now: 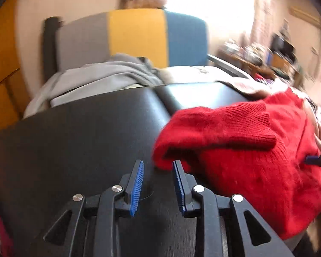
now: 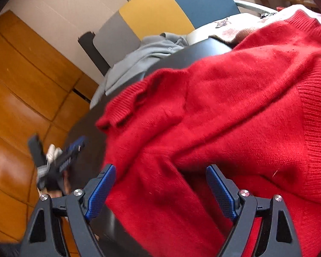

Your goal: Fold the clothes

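A red knitted sweater lies crumpled on the right part of a black table, one ribbed cuff folded over its top. My left gripper is open a little way over the bare tabletop. Its right finger stands just beside the sweater's near edge, and nothing is between the pads. In the right wrist view the red sweater fills most of the frame. My right gripper is open wide, its fingers either side of a fold of the sweater without pressing on it. The left gripper appears blurred at the left.
A grey garment lies at the table's far edge, in front of a chair back striped grey, yellow and blue. A pale patterned cloth lies behind the sweater. Wooden flooring shows to the left of the table, and a cluttered shelf at far right.
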Demonstrator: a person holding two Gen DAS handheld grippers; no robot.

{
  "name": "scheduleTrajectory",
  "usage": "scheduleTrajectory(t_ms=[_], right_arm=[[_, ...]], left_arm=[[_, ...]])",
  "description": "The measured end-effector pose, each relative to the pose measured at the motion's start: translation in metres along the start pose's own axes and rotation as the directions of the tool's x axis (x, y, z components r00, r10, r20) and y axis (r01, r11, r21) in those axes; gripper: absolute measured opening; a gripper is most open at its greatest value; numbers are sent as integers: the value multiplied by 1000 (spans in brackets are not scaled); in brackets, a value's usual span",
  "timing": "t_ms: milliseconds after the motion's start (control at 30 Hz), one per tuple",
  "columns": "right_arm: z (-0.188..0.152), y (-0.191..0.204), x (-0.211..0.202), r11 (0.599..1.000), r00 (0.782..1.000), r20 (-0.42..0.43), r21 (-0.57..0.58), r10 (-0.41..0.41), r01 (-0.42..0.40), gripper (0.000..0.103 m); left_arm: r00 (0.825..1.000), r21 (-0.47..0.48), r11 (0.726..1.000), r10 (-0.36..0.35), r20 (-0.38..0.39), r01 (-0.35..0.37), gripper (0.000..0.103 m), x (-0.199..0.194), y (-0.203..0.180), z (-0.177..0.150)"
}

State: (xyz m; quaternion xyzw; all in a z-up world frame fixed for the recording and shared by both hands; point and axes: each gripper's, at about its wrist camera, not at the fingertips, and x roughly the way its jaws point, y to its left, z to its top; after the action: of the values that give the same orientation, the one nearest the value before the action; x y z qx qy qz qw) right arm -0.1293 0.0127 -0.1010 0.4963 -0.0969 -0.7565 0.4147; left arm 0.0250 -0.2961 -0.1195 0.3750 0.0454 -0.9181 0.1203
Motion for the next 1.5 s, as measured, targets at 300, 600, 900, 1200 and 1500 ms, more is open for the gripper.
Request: scheduleTrajectory(t_ms=[300, 600, 900, 1200, 1500], right_arm=[[50, -13, 27, 999, 997, 74, 26, -27, 25, 89], [66, -3, 79, 1000, 999, 31, 4, -17, 17, 95], [45, 38, 96, 968, 992, 43, -221, -115, 122, 39], [-1, 60, 51, 987, 1000, -8, -160, 21, -22, 32], [-63, 103, -25, 961, 992, -19, -245, 126, -127, 29]], left_arm=[[995, 267, 958, -93, -45, 102, 29, 43, -30, 19], [985, 196, 965, -169, -42, 174, 31, 67, -18, 37], [916, -161, 905, -401, -13, 394, 6, 65, 9, 35], [867, -253, 831, -453, 208, 495, 5, -71, 6, -29], [933, -337, 877, -275, 232, 342, 20, -150, 19, -91]])
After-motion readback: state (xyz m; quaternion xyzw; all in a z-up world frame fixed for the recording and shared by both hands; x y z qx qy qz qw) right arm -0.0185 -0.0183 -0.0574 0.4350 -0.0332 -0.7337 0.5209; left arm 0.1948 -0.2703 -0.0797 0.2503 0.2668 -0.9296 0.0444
